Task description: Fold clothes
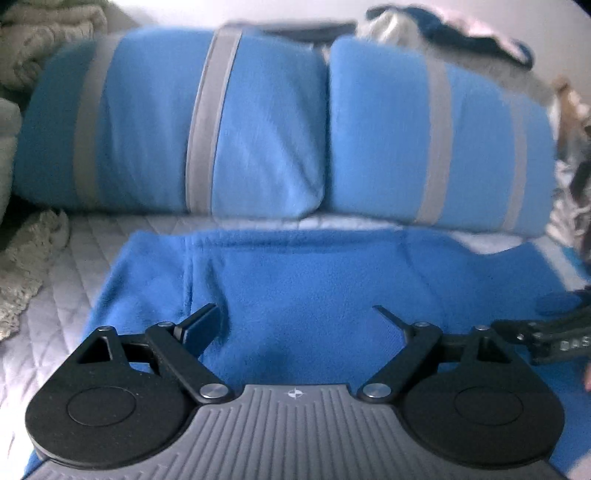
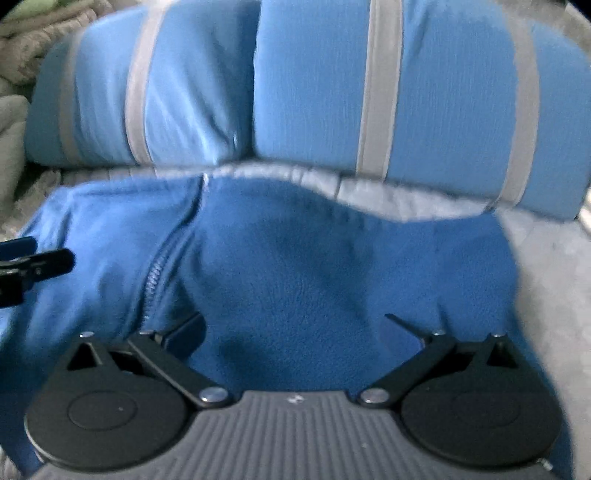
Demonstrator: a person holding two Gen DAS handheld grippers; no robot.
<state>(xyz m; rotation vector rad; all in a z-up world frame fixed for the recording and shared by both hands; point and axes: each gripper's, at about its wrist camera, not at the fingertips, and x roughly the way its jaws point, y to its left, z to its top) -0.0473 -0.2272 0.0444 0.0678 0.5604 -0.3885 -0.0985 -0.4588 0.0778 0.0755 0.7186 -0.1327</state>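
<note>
A blue fleece jacket (image 1: 314, 280) lies spread on a white quilted bed (image 1: 66, 288). Its zipper (image 2: 153, 280) shows in the right wrist view, where the jacket (image 2: 314, 266) fills the middle. My left gripper (image 1: 297, 314) is open just above the fleece, jaws wide apart and empty. My right gripper (image 2: 295, 323) is also open and empty, low over the fleece to the right of the zipper. The right gripper's side shows at the right edge of the left wrist view (image 1: 546, 336). The left gripper's tip shows at the left edge of the right wrist view (image 2: 33, 266).
Two light blue pillows with grey stripes (image 1: 177, 122) (image 1: 436, 140) stand behind the jacket; they also show in the right wrist view (image 2: 147, 88) (image 2: 424, 96). A cream knitted fabric (image 1: 29, 266) lies at the left. A heap of other clothes (image 1: 461, 33) sits at the back right.
</note>
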